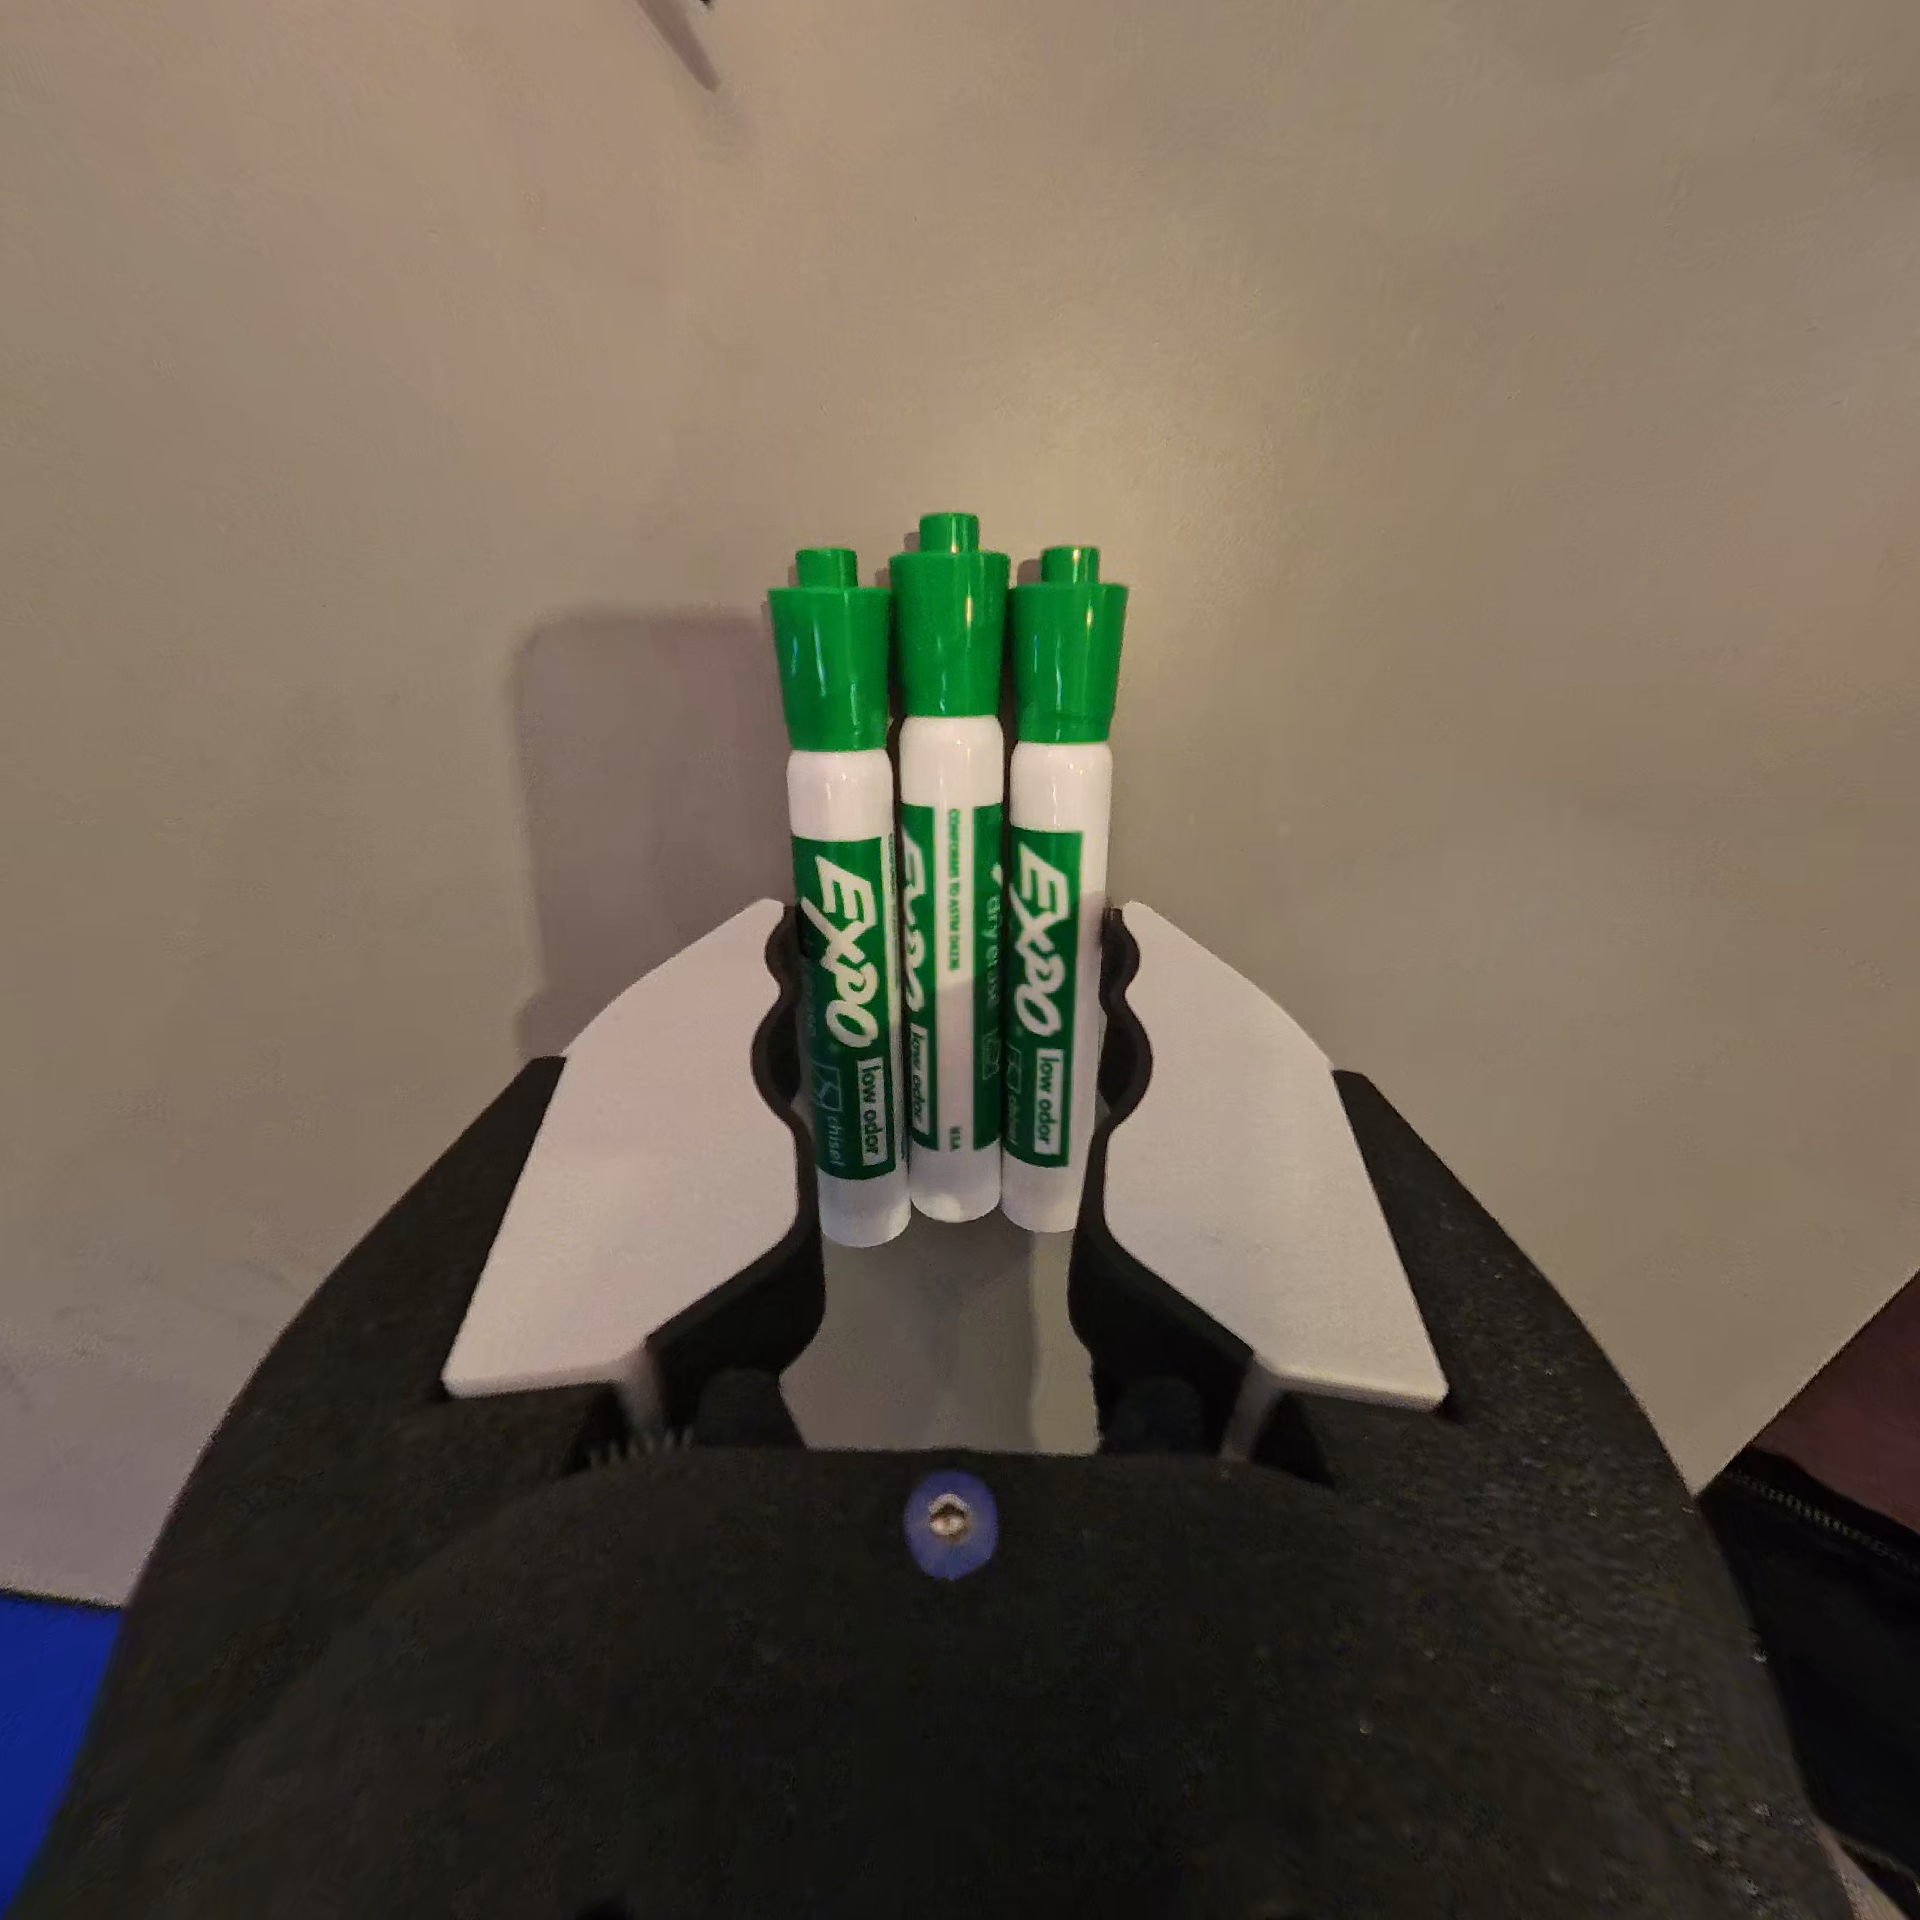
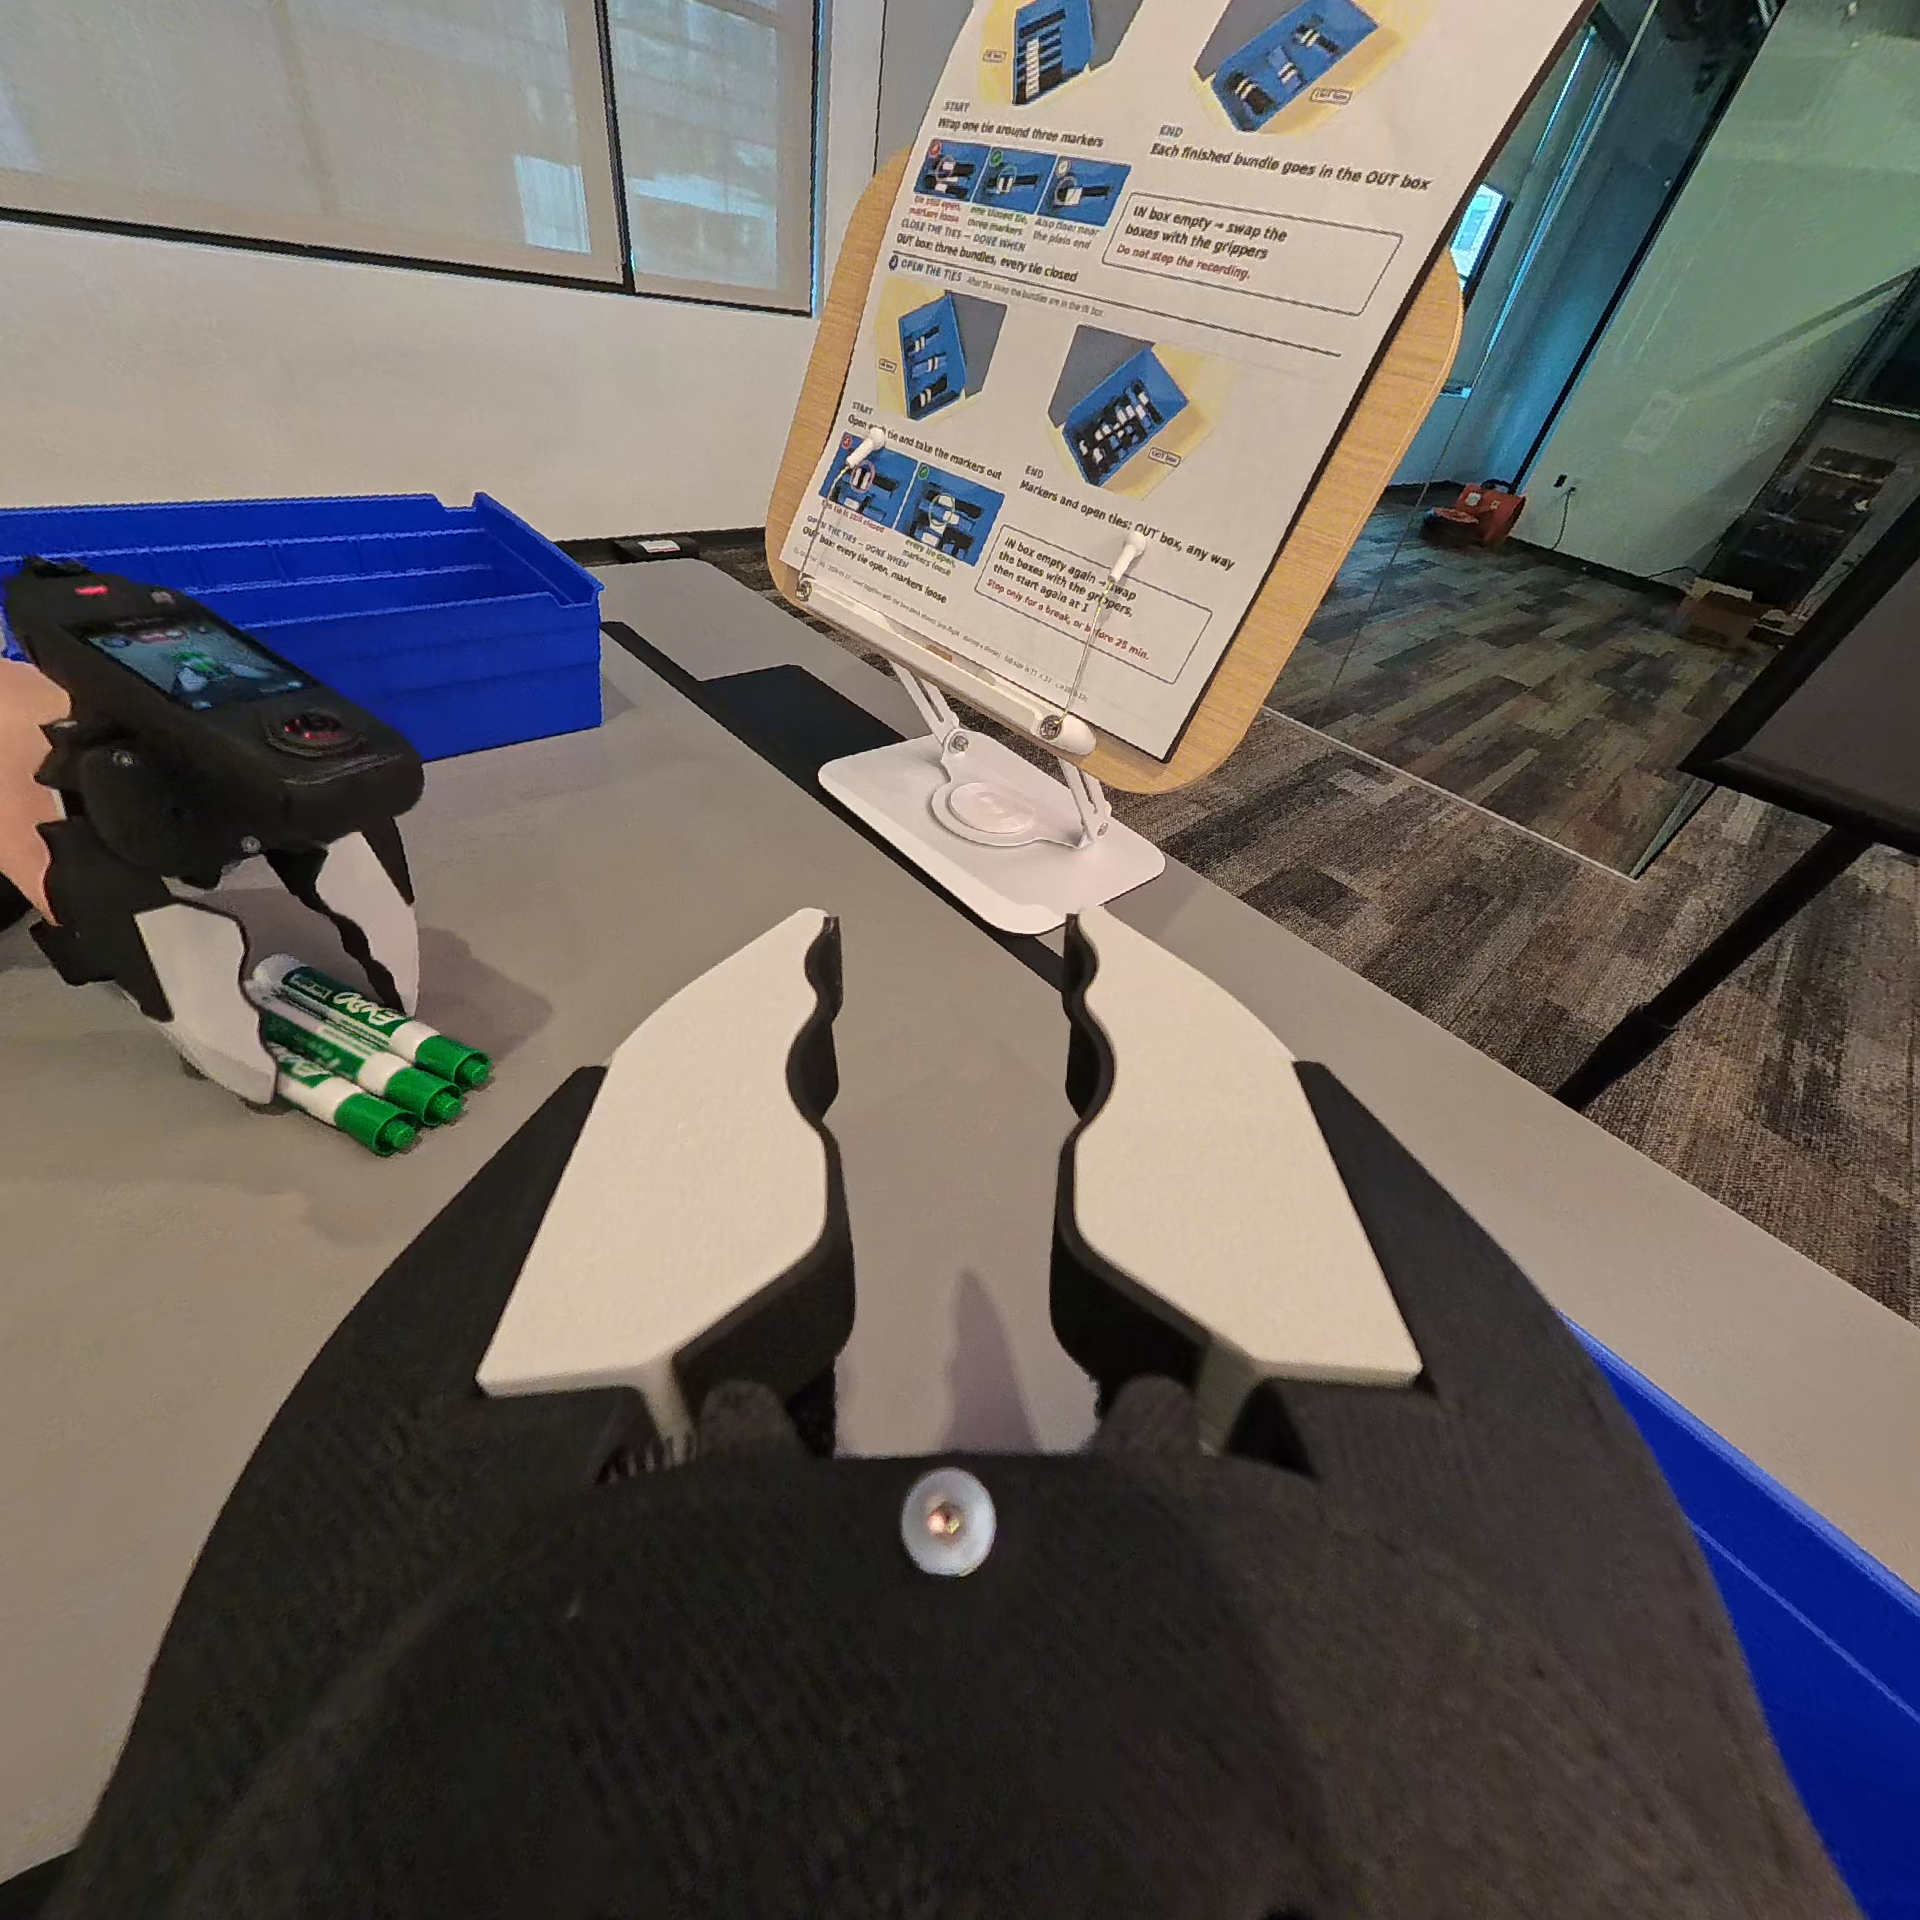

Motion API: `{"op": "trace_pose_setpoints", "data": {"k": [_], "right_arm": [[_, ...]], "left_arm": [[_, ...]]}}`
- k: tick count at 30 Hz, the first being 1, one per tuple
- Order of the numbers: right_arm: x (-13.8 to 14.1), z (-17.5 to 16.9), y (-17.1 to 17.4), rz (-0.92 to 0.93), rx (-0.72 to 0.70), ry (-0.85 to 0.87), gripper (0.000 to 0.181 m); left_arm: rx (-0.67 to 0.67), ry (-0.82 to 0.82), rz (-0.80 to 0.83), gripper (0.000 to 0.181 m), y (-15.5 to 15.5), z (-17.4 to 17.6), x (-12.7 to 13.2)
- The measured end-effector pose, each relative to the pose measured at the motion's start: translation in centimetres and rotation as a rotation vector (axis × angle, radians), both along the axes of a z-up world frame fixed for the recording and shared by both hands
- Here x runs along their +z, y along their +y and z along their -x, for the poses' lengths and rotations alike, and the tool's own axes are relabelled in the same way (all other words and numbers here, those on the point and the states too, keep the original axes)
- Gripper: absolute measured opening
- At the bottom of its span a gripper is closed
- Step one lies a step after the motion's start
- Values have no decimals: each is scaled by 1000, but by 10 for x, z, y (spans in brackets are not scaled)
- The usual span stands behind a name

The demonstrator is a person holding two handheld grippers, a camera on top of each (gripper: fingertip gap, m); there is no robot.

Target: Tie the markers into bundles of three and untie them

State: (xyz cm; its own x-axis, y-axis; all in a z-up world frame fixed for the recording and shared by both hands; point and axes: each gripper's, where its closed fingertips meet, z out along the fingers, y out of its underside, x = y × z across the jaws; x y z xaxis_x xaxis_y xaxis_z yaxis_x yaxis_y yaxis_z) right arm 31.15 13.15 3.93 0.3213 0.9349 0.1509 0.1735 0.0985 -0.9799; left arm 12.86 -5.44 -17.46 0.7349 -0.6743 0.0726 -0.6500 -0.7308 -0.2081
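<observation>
Left tool [image 2: 301, 997] finger hides markers' [image 2: 369, 1055] rear ends; bin [image 2: 1787, 1621] cropped.

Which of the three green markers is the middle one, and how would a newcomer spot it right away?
Start at the grey table, left of the instruction stand, where the left gripper is shut on three green-capped markers lying side by side. The middle marker sits between the other two. In the left wrist view its cap pokes out farther than its neighbours' caps.
</observation>
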Motion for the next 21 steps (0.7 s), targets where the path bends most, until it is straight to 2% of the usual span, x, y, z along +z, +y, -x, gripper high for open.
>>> {"op": "trace_pose_setpoints", "data": {"k": [11, 21], "right_arm": [[-1, 1, 0, -2, -2, -6, 42], [1, -1, 1, -6, -5, 2, 42]], "left_arm": [[-73, 32, 117, 56, -1, 2, -2], [-134, -129, 213, 49, 1, 3, 4]]}}
